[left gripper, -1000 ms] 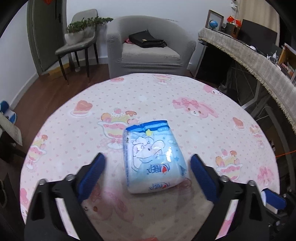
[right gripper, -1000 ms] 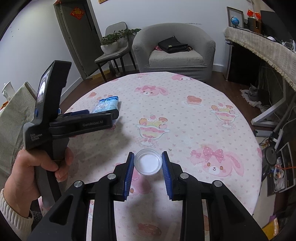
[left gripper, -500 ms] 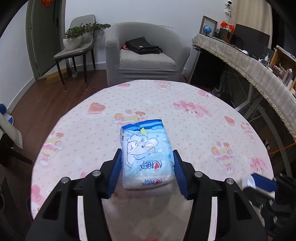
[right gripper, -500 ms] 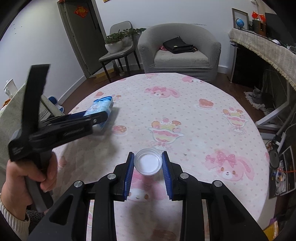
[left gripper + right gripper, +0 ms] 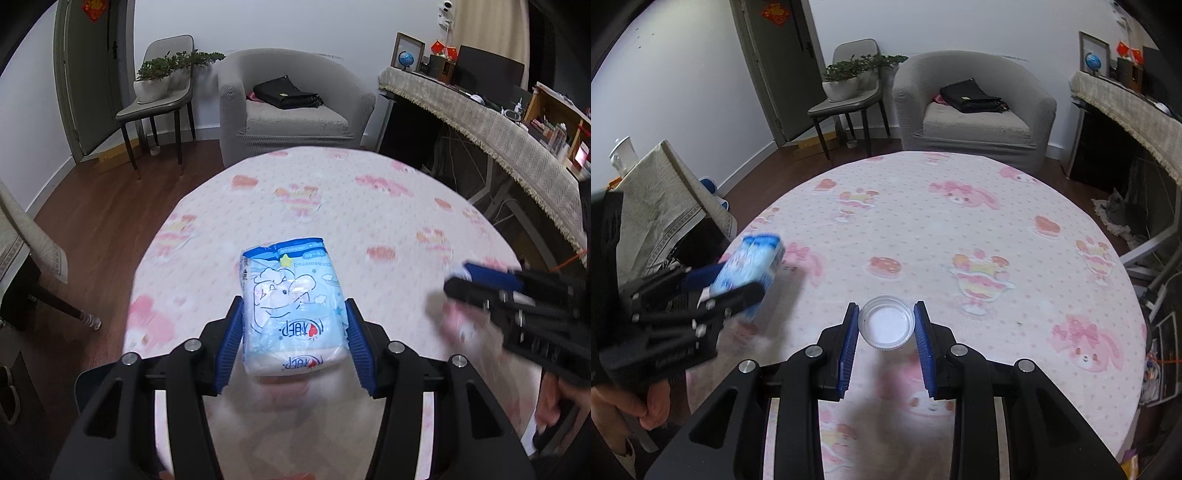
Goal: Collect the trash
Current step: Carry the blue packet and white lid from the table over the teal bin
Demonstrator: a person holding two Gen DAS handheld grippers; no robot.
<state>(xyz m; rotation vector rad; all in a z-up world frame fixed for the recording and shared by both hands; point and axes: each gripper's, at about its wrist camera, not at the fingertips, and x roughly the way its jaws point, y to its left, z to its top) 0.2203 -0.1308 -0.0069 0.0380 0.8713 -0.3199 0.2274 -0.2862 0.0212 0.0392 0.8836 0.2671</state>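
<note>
A blue and white tissue pack [image 5: 293,306] with a cartoon print hangs above the round pink table [image 5: 369,221], and my left gripper [image 5: 293,314] is shut on its sides. In the right wrist view the same pack [image 5: 750,269] shows blurred at the left, in the left gripper [image 5: 731,288], over the table's left edge. My right gripper [image 5: 886,325] is shut on a small clear plastic cup [image 5: 885,326] with a white bottom, held above the table [image 5: 960,240]. In the left wrist view the right gripper [image 5: 480,280] is blurred at the right.
A grey armchair [image 5: 975,110] with a black bag stands behind the table. A grey chair with potted plants [image 5: 849,92] stands by the door. A cloth-covered desk [image 5: 498,125] runs along the right, and a cloth-covered chair [image 5: 665,199] stands at the left.
My left gripper shut on the tissue pack, lifted it off the table and drew it back toward the near left edge. The right gripper drew back a little with the cup.
</note>
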